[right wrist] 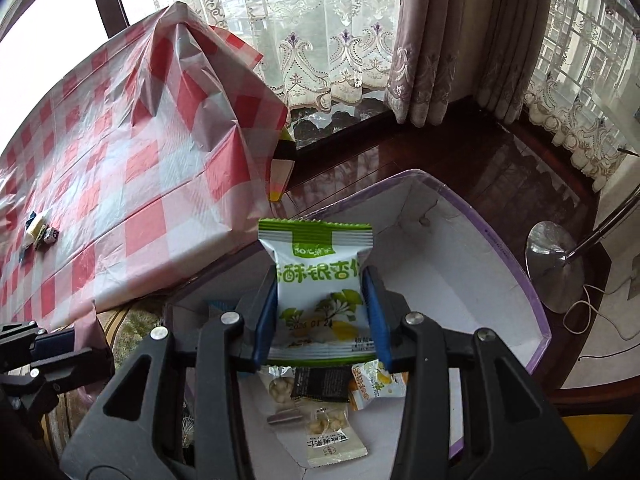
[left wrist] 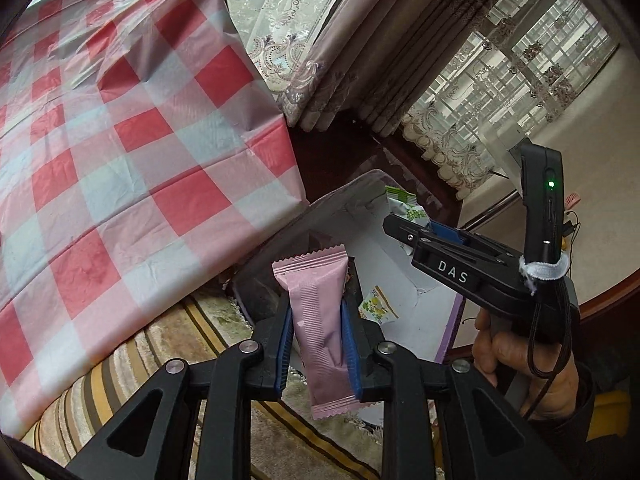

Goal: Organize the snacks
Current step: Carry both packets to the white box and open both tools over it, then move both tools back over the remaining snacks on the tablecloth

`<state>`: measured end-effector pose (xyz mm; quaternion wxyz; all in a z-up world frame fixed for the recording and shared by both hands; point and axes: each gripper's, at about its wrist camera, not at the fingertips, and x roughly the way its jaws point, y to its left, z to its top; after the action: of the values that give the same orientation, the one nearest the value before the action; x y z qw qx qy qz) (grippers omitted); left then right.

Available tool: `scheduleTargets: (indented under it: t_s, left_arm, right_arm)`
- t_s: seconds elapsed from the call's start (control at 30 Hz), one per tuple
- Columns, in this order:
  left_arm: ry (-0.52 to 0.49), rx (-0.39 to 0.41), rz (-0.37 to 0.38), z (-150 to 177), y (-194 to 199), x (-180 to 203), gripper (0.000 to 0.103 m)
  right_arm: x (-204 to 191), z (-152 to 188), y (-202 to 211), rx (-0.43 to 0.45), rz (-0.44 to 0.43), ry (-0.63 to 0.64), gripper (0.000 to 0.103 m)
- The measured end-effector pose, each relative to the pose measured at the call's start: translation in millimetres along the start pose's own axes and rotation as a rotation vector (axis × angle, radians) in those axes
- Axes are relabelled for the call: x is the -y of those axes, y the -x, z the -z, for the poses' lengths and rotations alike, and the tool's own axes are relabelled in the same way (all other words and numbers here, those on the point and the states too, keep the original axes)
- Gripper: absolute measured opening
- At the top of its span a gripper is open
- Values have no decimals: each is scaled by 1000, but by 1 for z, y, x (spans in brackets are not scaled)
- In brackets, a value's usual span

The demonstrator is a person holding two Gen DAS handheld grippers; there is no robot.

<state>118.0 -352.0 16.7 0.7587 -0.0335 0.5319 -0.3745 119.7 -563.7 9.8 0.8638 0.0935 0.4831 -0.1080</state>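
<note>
- Pink foil: the pink snack bar (left wrist: 320, 320) is clamped across its middle by the left gripper (left wrist: 319, 344), hanging above the near edge of the box (left wrist: 448, 336).
- The right gripper (right wrist: 322, 316) pinches the green-and-white snack packet (right wrist: 318, 280) by both sides, directly over the white-lined box (right wrist: 536, 320).
- Several packets (right wrist: 332, 432) already lie on the box floor, so I judge this the drop-in step.
- Lower each snack inside the walls before releasing, aiming at bare floor.
- More small snacks (right wrist: 38, 232) wait on the checked desk (right wrist: 120, 184).
</note>
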Motion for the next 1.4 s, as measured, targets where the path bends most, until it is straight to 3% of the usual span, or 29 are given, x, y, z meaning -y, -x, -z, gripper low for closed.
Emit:
scheduleTargets:
  t_s: [0.07, 0.17, 0.47, 0.73, 1.4]
  left_arm:
    - [-7, -29, 16, 1, -5, 3, 33]
    - [9, -23, 1, 1, -4, 2, 40]
    - [45, 3, -22, 1, 2, -10, 42]
    - [68, 63, -90, 1, 19, -29, 42]
    - [280, 244, -269, 10, 93, -148, 42]
  right_arm:
    - [2, -1, 0, 4, 0, -11, 58]
    - [2, -2, 1, 7, -4, -8, 60]
    - [-15, -2, 2, -4, -24, 32, 60]
    - [-42, -4, 8, -1, -40, 88, 60]
    - [-192, -16, 5, -3, -219, 308, 60]
